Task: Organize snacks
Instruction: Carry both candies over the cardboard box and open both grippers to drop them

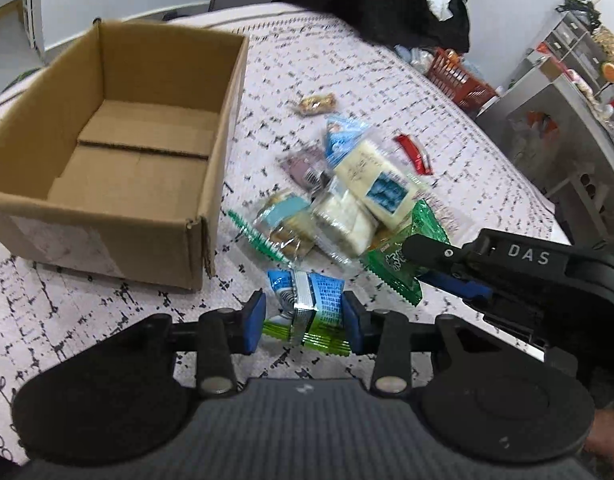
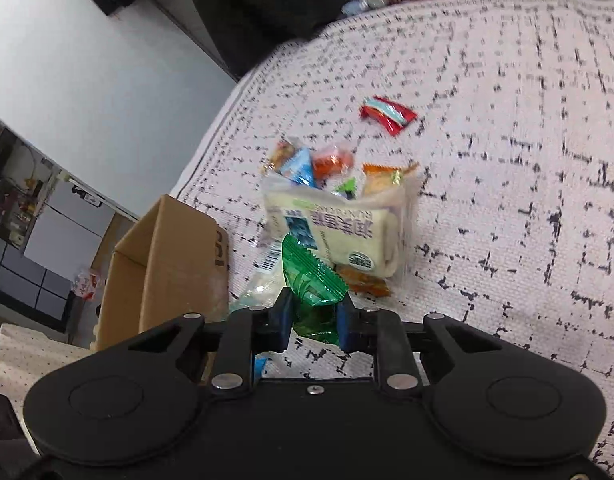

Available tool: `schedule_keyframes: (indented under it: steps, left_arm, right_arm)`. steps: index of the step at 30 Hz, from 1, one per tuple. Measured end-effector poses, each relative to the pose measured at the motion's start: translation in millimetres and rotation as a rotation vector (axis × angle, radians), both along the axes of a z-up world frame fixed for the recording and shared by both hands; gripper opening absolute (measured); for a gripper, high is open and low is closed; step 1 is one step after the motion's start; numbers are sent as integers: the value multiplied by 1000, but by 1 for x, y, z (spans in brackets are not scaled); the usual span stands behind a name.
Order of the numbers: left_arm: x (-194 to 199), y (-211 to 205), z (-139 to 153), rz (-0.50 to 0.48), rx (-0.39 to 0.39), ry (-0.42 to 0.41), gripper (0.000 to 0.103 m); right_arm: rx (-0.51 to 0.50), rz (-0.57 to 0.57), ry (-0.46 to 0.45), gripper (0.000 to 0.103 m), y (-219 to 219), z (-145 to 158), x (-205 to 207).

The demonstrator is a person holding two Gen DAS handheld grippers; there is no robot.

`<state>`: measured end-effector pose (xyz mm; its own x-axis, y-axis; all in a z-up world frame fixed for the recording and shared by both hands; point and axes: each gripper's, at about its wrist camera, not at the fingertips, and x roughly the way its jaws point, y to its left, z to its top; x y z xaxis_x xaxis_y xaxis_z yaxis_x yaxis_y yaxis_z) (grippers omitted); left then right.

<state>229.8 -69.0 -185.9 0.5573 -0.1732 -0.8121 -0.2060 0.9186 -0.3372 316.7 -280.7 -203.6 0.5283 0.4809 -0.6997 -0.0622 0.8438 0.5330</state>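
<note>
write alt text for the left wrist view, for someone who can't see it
The left gripper is shut on a blue and green snack packet beside an open, empty cardboard box. Ahead lies a pile of wrapped snacks on a patterned cloth, where the right gripper pinches a green packet.

Open cardboard box [image 1: 107, 152] unobstructed from above; bare bed cover [image 2: 527, 160] right of the snack pile [image 1: 347, 200]; right hand-held gripper [image 1: 423, 258] crowds the pile's near edge.
</note>
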Motion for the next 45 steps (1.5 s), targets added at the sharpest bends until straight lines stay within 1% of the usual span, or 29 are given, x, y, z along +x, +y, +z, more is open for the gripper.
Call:
schedule_keyframes:
  steps: [6, 16, 27, 33, 37, 40, 45]
  left_arm:
    - [-13, -1, 27, -7, 13, -60, 40]
    - [-36, 6, 65, 15, 18, -153, 40]
    - [-54, 35, 100, 69, 35, -247, 39]
    - [-62, 52, 110, 80, 34, -283, 37]
    - [-64, 67, 111, 91, 24, -295, 36]
    - [-63, 79, 112, 108, 28, -297, 35]
    - [-60, 99, 109, 117, 13, -292, 34]
  right_arm:
    - [-21, -1, -46, 22, 4, 21, -12]
    - [6, 11, -90, 22, 17, 54, -35]
    - [-6, 49, -163, 22, 44, 93, -51]
    - [-17, 60, -181, 22, 62, 103, -59]
    - [-26, 65, -189, 22, 76, 106, -62]
    - [-31, 63, -191, 22, 85, 106, -62]
    - [-42, 70, -189, 22, 101, 104, -60]
